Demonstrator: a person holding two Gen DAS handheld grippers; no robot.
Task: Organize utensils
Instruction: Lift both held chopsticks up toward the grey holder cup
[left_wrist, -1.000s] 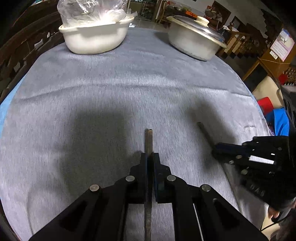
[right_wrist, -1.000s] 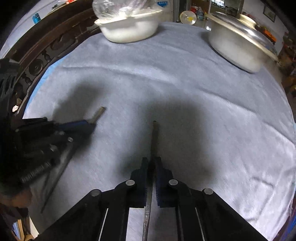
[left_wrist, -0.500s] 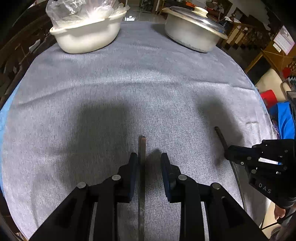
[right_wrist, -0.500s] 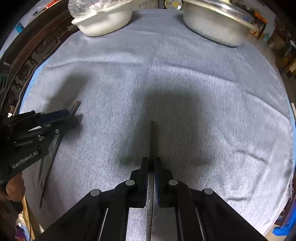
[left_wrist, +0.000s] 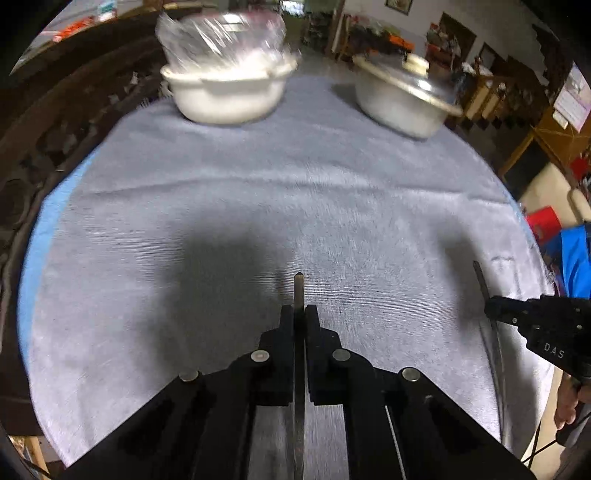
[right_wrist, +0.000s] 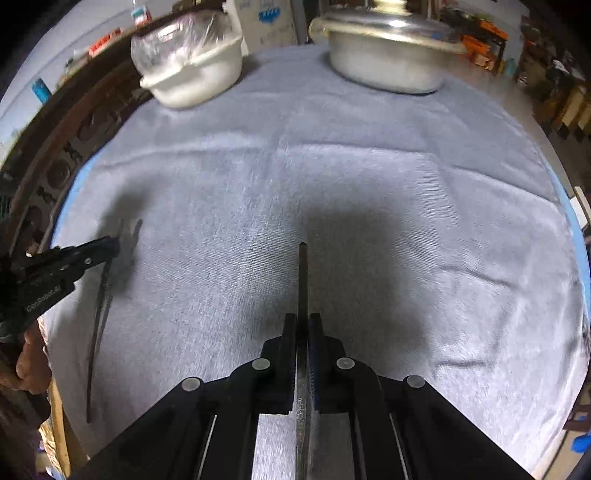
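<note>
Grey woven cloth (left_wrist: 295, 192) covers the round table in the left wrist view, with a strip of blue (left_wrist: 40, 236) showing along its left rim. Low in the frame the black left gripper (left_wrist: 299, 314) has just been closing, and its jaws now stand pressed together on a thin flat metal utensil (left_wrist: 299, 291), seen edge-on; the blunt end of that utensil sticks out past the fingertips above the cloth. At the right edge the black right gripper (left_wrist: 489, 308) pinches a second slim metal utensil (left_wrist: 481, 278), which angles up to the left out of its tip. Well apart, at the far side of the table, stand a white plastic basin (left_wrist: 225, 92) holding a clear crumpled plastic bag (left_wrist: 221, 37), and to its right a lidded aluminium pot (left_wrist: 402, 98); both are blurred. From the right wrist view, the right gripper (right_wrist: 303, 321) fills the bottom, its jaws clamped on the dark slender utensil (right_wrist: 303, 280), whose end points straight ahead over the cloth (right_wrist: 332, 166). At the left edge the left gripper (right_wrist: 112, 243) grips the other utensil (right_wrist: 98, 321), which hangs down long and thin below its tip, blurred, with a hand (right_wrist: 31, 363) showing beneath. The white basin (right_wrist: 195, 74) and the aluminium pot (right_wrist: 384, 59) sit at the far edge of the table.
</note>
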